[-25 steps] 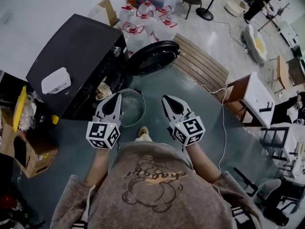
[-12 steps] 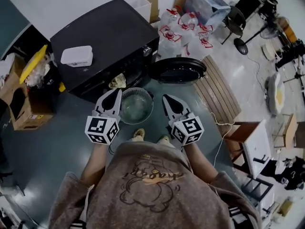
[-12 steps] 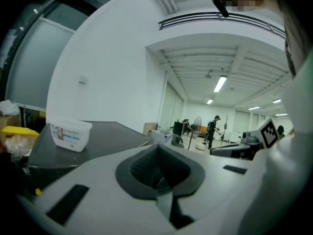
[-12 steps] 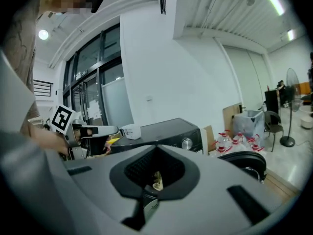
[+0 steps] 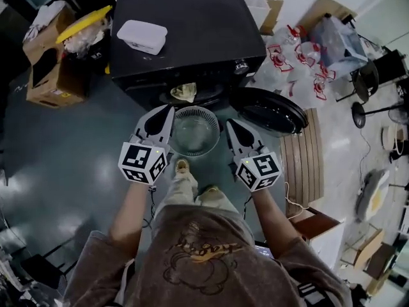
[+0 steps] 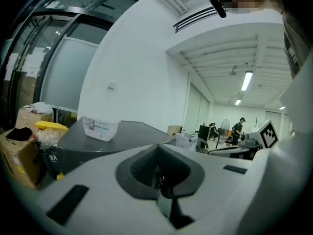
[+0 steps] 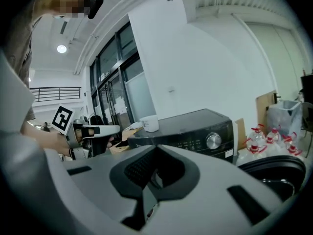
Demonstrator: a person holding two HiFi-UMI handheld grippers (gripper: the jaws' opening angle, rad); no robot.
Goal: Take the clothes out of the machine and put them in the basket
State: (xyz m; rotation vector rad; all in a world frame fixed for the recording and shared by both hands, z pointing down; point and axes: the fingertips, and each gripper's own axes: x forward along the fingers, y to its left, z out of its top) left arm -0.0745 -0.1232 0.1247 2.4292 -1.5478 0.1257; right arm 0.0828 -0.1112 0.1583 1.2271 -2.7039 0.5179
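In front of the machine: a round basket [image 5: 214, 116] is set on the floor just before the opening, between the two grippers; no clothing is seen in it
Machine: black washing machine [image 5: 192, 18], round door [image 5: 268, 110] swung out to the right
Clothes: one pale crumpled garment [image 5: 185, 92] is seen lying at the mouth of the drum; whether more lies deeper cannot be told
Left gripper [image 5: 165, 112]: held at the basket's left, jaws pressed together, nothing between them
Right gripper [image 5: 233, 125]: held at the basket's right, jaws likewise pressed together on nothing
Done: door opened, basket placed; judged as preparation only
Left to do: garment not yet gripped; it has to be drawn out and dropped in the basket
Progress: judged near the start
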